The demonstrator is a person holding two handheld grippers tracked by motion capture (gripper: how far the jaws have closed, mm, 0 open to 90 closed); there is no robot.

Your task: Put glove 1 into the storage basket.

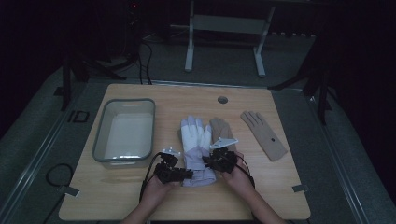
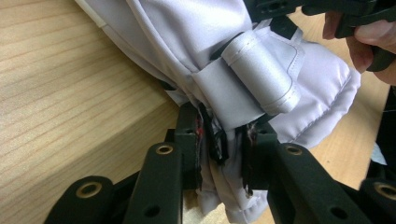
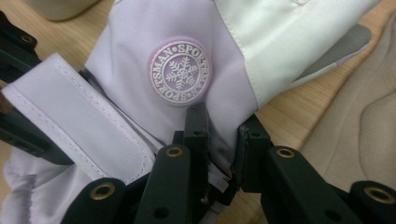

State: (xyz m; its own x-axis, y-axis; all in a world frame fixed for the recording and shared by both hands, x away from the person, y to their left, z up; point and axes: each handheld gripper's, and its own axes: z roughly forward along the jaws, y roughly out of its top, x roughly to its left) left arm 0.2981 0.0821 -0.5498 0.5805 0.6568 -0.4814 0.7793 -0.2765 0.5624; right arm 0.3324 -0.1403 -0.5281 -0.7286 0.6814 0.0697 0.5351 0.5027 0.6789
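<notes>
A white and lavender ski glove (image 1: pixel 195 140) lies palm down in the middle of the wooden table (image 1: pixel 107 196), fingers pointing away. My left gripper (image 1: pixel 187 174) grips its cuff from the left, and its jaws pinch the cuff fabric (image 2: pixel 223 144) just below the rolled strap (image 2: pixel 261 74). My right gripper (image 1: pixel 208 161) holds the cuff's right side. Its jaws (image 3: pixel 223 128) close on the glove's edge (image 3: pixel 140 32) just under the round snowflake badge (image 3: pixel 180 71). Both grippers are shut on the glove.
A grey plastic tub (image 1: pixel 125 130) stands at the left. One beige glove (image 1: pixel 220 128) lies against the white glove's right side, and another beige glove (image 1: pixel 264 135) lies farther right. A cable hole (image 1: pixel 222 99) sits near the far edge.
</notes>
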